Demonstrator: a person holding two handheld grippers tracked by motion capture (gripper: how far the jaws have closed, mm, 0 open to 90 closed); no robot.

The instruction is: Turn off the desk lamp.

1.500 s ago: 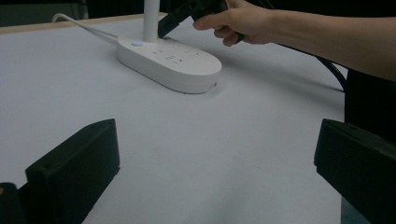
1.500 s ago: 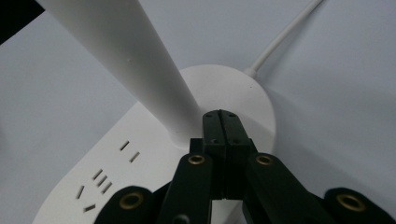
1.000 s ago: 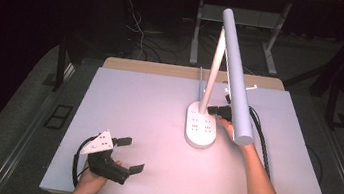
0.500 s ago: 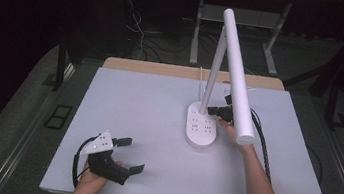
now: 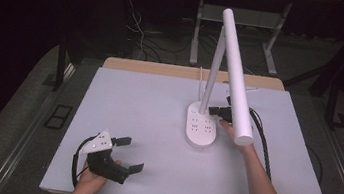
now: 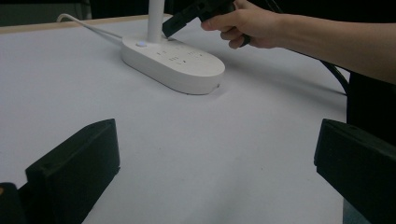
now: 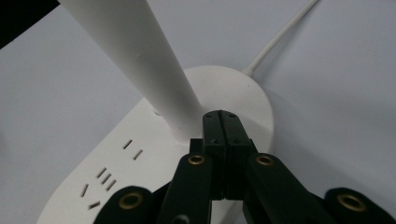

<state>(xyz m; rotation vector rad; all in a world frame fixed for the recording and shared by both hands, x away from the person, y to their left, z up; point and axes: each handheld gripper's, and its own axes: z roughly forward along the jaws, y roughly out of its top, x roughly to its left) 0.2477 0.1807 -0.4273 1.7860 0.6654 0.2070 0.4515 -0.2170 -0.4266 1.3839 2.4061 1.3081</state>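
Note:
A white desk lamp stands right of the table's middle, its oval base [image 5: 201, 130] carrying several sockets, with an upright post [image 5: 212, 72] and a long tube head [image 5: 236, 80] slanting toward me. My right gripper [image 5: 216, 111] is shut with nothing between its jaws, and its tips sit at the foot of the post [image 7: 140, 65] over the base [image 7: 233, 88]. Whether they touch it I cannot tell. The left gripper view shows that gripper [image 6: 180, 21] beside the base [image 6: 173, 63]. My left gripper [image 5: 130, 153] rests open at the table's front left, jaws wide apart [image 6: 215, 172].
The lamp's white cable [image 7: 280, 37] runs from the base's far end toward the back of the table [image 5: 149, 104]. The right gripper's black cable [image 5: 262, 139] trails along the table's right side. A desk frame and loose wires [image 5: 137, 37] stand behind the table.

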